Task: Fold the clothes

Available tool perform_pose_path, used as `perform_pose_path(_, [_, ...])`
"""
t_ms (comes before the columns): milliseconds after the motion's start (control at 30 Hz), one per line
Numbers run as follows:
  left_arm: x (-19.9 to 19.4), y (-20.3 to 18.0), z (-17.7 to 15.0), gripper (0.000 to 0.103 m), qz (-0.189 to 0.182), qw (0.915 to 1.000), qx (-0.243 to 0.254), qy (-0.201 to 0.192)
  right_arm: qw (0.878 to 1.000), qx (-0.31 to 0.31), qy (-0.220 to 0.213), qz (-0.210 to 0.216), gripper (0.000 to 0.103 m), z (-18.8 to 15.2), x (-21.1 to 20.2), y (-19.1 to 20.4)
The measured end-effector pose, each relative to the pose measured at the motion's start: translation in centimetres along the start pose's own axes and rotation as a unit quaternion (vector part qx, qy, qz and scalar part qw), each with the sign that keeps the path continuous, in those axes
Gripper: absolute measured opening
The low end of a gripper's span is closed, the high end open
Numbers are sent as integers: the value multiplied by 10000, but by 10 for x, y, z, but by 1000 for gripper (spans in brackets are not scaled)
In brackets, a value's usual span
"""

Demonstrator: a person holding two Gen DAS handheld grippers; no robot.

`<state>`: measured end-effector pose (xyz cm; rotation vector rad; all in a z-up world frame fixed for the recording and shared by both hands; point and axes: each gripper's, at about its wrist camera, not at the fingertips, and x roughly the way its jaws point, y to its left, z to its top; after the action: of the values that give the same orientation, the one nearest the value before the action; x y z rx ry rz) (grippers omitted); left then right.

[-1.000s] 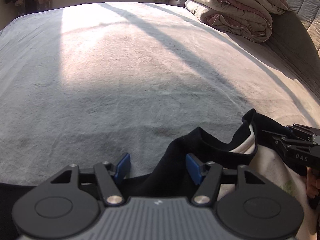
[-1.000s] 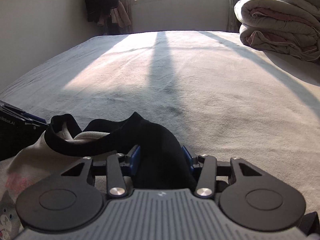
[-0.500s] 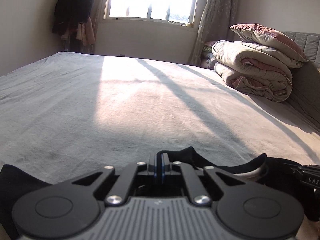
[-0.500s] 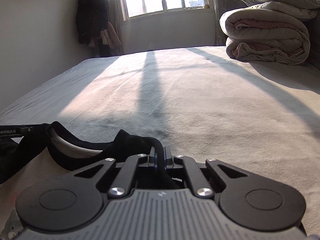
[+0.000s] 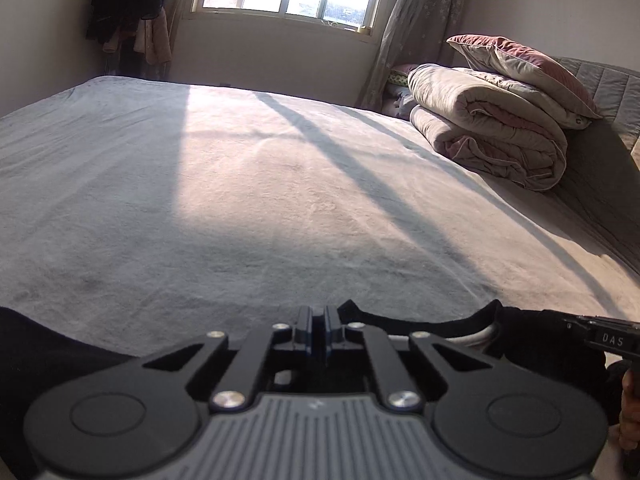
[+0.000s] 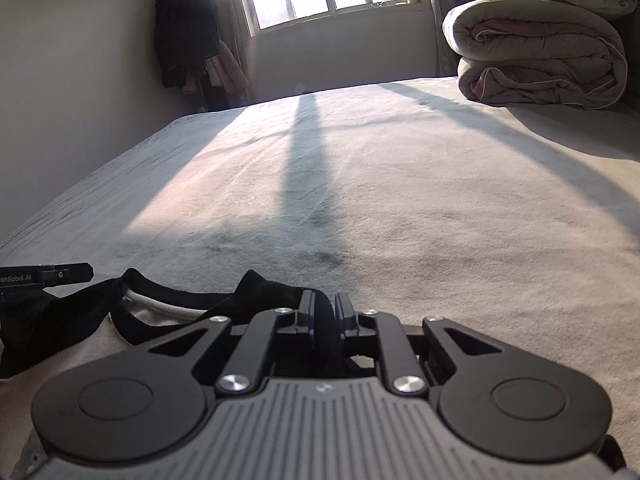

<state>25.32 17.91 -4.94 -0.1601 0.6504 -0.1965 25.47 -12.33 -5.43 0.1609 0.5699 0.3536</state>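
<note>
Black collar of garment [image 6: 168, 300] pinched in both tools: left tool [image 5: 318, 326] clamped, right tool [image 6: 325, 320] at 3 o'clock easing open on cloth; could slip onto bed [image 6: 400, 200].

Left gripper [image 5: 318, 322]: jaws pinched together, almost no gap between the blue pads, pointing forward and slightly down. Right gripper [image 6: 325, 316]: jaws opening, narrow gap showing, dark fabric between the pads. In the left wrist view the right gripper sits at the far right edge, a bit of the person's hand [image 5: 630, 412] visible below it. Both grippers side by side, near each other.
</note>
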Motion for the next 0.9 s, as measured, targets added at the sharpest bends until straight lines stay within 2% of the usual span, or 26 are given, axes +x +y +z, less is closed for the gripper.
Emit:
perform_pose_path(100, [22, -7, -13, 5, 164, 9994, 282, 64, 9994, 32, -38, 335, 15, 3, -4, 7])
perform_pose_path(167, [27, -7, -15, 5, 338, 9987, 382, -59, 9985, -51, 63, 549, 15, 0, 1, 13])
perform_pose_path(267, [29, -2, -7, 6, 454, 9987, 230, -10, 9967, -74, 512, 629, 15, -10, 25, 15])
perform_pose_path(367, [24, -9, 3, 7, 604, 9973, 368, 218, 9969, -34, 552, 563, 12, -11, 33, 14])
perform_pose_path(433, [18, -19, 13, 21, 574, 9965, 405, 448, 9972, -22, 543, 514, 12, -10, 32, 14])
perform_pose_path(467, [15, -26, 17, 40, 498, 9965, 403, 534, 9971, 5, 556, 518, 15, -8, 30, 14])
perform_pose_path(500, [11, -35, 22, 48, 410, 9965, 398, 614, 9970, 40, 569, 525, 16, -7, 29, 14])
perform_pose_path(567, [4, -56, 28, 48, 261, 9964, 444, 680, 9966, 210, 542, 580, 18, 0, 20, 10])
perform_pose_path(600, [1, -69, 31, 49, 205, 9963, 421, 723, 9963, 305, 486, 634, 22, 3, 15, 7])
perform_pose_path(633, [-1, -80, 34, 49, 156, 9963, 334, 773, 9963, 380, 409, 653, 28, 7, 9, 3])
perform_pose_path(667, [-2, -88, 35, 50, 119, 9964, 238, 803, 9963, 446, 325, 654, 45, 11, 2, -1])
perform_pose_path(700, [-3, -97, 36, 49, 21, 9966, 24, 827, 9962, 511, 241, 656, 51, 15, -5, -5])
perform_pose_path(800, [0, -116, 32, 49, -358, 9935, -672, 850, 9985, 419, 21, 338, 51, 25, -24, -14])
perform_pose_path(900, [9, -134, 16, 49, -423, 9894, -1140, 799, 9993, 342, -127, 31, 51, 32, -40, -24])
